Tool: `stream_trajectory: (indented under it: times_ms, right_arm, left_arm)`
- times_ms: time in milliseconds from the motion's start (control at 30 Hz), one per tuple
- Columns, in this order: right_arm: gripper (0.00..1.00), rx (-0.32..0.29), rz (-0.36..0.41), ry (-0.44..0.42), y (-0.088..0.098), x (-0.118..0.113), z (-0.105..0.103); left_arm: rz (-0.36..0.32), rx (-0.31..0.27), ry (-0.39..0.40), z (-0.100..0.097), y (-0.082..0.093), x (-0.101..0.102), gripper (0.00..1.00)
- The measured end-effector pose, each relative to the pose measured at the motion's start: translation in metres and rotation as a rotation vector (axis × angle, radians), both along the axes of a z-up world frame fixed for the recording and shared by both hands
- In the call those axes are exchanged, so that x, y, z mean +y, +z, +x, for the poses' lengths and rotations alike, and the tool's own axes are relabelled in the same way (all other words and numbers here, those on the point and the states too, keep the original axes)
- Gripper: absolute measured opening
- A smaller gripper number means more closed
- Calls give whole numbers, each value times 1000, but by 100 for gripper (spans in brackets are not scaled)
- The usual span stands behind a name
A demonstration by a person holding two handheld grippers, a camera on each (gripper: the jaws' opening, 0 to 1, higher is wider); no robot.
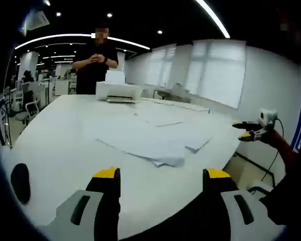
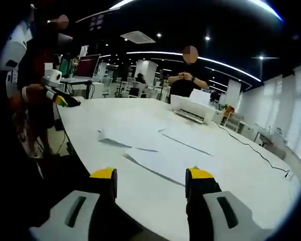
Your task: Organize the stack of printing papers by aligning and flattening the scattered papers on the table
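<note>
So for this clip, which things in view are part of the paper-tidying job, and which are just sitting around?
Part of the job:
- scattered papers, lying loose and overlapping on the white table
- left gripper, jaws apart, holding nothing
- right gripper, jaws apart, holding nothing

Just there:
- white printer at the table's far end
- person in black standing behind it
- cable running across the table

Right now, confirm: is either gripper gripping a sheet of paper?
No. The left gripper and right gripper both hang open, short of the scattered papers.
</note>
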State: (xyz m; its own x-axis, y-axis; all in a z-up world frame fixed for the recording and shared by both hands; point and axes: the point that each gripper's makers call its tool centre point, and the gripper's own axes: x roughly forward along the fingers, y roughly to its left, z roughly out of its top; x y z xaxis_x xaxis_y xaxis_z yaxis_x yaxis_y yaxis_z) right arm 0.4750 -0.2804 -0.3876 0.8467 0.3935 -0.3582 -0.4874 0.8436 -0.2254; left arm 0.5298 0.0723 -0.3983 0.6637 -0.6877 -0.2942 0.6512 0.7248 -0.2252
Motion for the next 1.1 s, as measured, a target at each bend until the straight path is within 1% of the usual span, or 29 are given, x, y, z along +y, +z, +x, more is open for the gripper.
stream_trajectory:
  times_ms: [200, 367, 700, 933, 1100]
  right_arm:
    - [50, 13, -33, 5, -3, 3, 0]
    - [50, 16, -67, 37, -7, 10, 1]
    - [50, 17, -85, 37, -7, 8, 2]
    - [50, 9, -122, 78, -10, 19, 2]
    - [49, 9, -146, 101, -12, 22, 1]
  left_arm:
    - [2, 5, 0, 3, -3, 0, 69]
    - [4, -1, -9, 3, -2, -1, 69]
    - [2, 4, -12, 3, -4, -2, 68]
    - [8, 5, -17, 4, -5, -3, 68]
    - [9, -1, -22, 2, -3, -4, 68]
